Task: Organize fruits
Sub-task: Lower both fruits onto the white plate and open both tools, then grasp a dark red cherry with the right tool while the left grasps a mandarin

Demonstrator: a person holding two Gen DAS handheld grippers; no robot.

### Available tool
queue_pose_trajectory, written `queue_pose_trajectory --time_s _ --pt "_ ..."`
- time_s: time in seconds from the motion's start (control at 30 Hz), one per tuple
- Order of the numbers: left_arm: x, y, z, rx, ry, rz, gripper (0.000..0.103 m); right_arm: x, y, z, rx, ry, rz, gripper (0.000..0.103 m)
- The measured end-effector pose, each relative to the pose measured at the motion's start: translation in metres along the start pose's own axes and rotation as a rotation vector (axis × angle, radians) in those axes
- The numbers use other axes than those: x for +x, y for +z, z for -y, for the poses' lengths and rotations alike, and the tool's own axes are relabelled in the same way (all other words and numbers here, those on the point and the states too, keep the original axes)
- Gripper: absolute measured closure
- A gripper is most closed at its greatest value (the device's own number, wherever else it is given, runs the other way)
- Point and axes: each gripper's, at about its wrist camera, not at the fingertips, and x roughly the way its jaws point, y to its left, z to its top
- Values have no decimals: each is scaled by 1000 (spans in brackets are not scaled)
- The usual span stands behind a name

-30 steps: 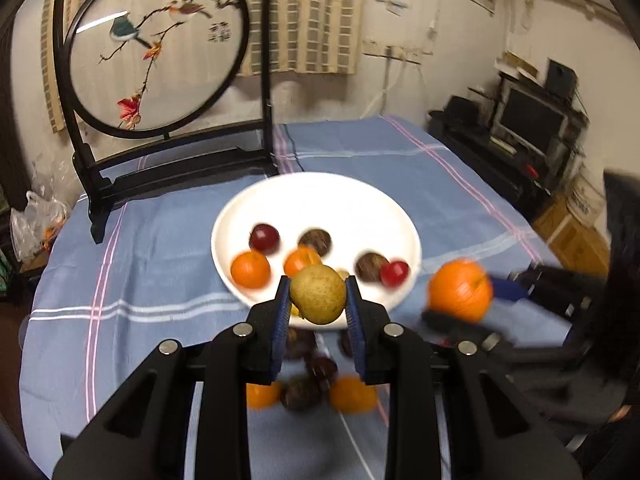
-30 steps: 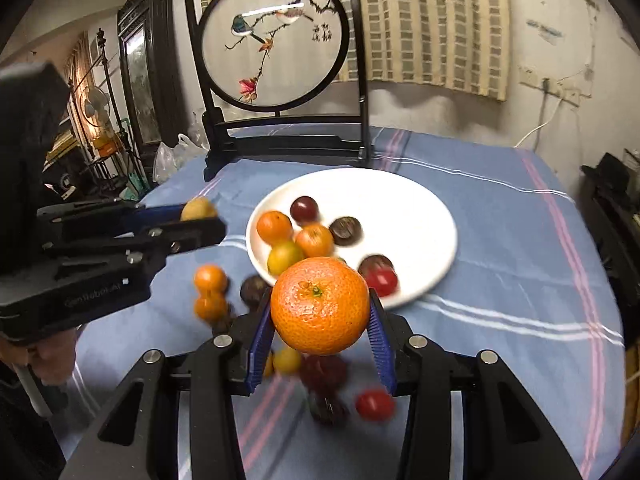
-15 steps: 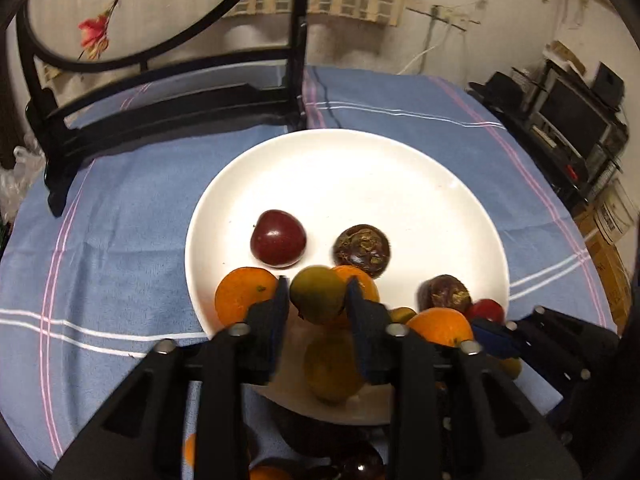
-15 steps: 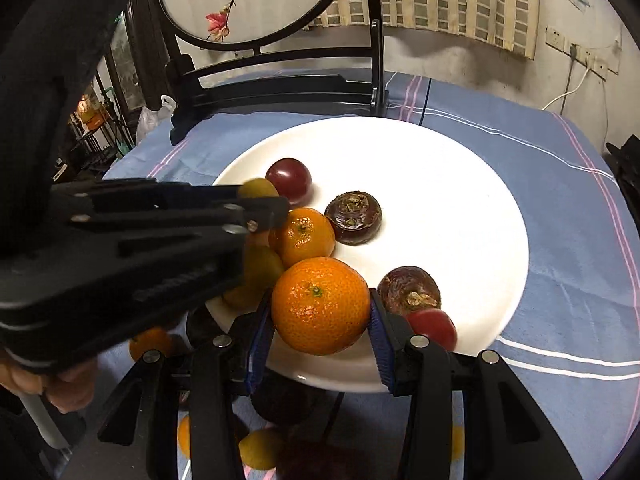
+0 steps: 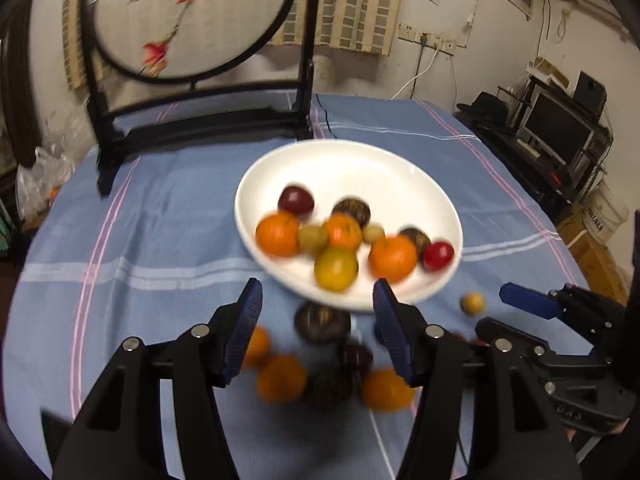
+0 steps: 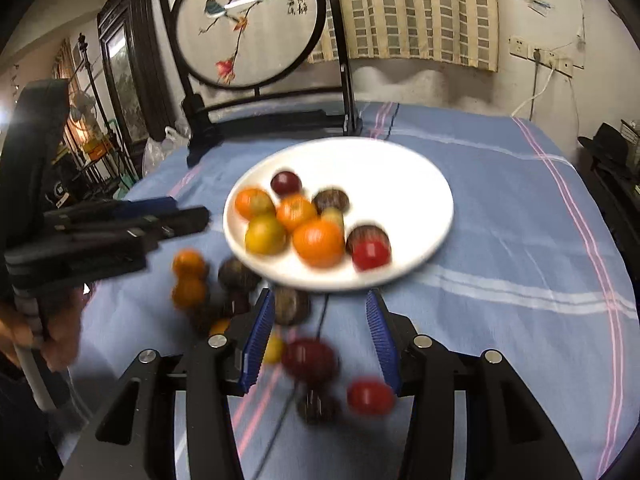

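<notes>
A white plate (image 5: 360, 160) (image 6: 400, 172) on the blue cloth holds several fruits: oranges, a yellow-green fruit (image 5: 335, 269) (image 6: 265, 234), dark brown ones and red ones. The big orange (image 5: 392, 258) (image 6: 319, 242) lies near the plate's front. My left gripper (image 5: 318, 330) is open and empty, just short of the plate. My right gripper (image 6: 322, 338) is open and empty too; it also shows at the right of the left wrist view (image 5: 532, 316). Several loose fruits lie on the cloth below both grippers, among them an orange (image 5: 281, 378) and a red fruit (image 6: 370, 397).
A black stand with a round painted screen (image 5: 192, 20) (image 6: 248, 24) rises behind the plate. A small yellow fruit (image 5: 473, 303) lies right of the plate. Furniture and a monitor (image 5: 558, 128) stand past the table's right edge.
Both grippers have opened and pulled back from the plate. The yellow-green fruit and the big orange that they held now lie on the plate.
</notes>
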Motion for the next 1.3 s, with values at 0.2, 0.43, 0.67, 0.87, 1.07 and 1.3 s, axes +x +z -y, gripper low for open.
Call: queue_pose_trajectory --time_s 0.2,0.43,0.67,0.87,1.07,1.3 --pt "-17 -47 -7 3 17 -26 46 -9 -50 -8 0 -7 -65 55" --pt "-24 -85 -17 -16 19 -66 46 -20 -76 -14 0 -13 -92 55" --pt "-15 -101 -20 1 39 -87 46 -11 -74 -12 7 -63 -119 54" --pt "-3 -104 -25 -2 50 -112 46 17 -59 -27 -52 -99 -156 54" --pt "7 -99 -27 6 59 -135 46 36 -45 -28 -35 -164 -154 68" --pt "16 -92 -26 14 71 -144 46 19 -46 -20 -3 -102 -101 75"
